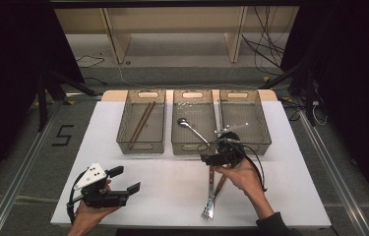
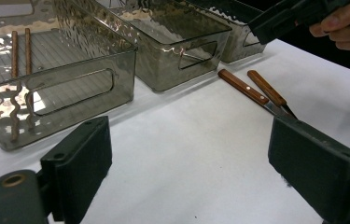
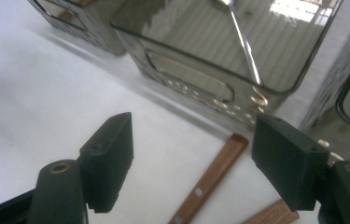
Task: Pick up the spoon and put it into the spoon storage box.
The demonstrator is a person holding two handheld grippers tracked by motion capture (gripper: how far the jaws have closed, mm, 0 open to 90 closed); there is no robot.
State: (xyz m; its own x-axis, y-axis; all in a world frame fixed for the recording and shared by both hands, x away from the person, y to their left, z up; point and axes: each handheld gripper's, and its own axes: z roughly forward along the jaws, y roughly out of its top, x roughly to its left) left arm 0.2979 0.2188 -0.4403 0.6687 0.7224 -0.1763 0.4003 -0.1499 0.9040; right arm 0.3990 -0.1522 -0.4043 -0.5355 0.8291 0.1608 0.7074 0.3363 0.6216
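High view: white table point(image 1: 162, 196) carrying three smoky clear bins in a row at the far edge. Left bin point(image 1: 141, 121) with a pair of brown chopsticks point(image 1: 142, 122) lying lengthwise; middle bin point(image 1: 193, 121) with a metal spoon point(image 1: 192, 130), bowl toward the far side; right bin point(image 1: 244, 120) with something small and pale inside, too small to name. On the table just in front of the middle and right bins, two wooden-handled utensils side by side: a fork point(image 1: 209, 196), tines toward the near edge, and a second piece point(image 1: 220, 185) angled against it, blade end hidden. Right gripper point(image 1: 215, 158) held low over the handle ends, jaws spread wide, nothing pinched; from the right gripper view, fork handle point(image 3: 210, 179) on the table between the pads, untouched. Left gripper point(image 1: 127, 180) near the front left corner, well apart from the utensils, jaws wide apart and empty.
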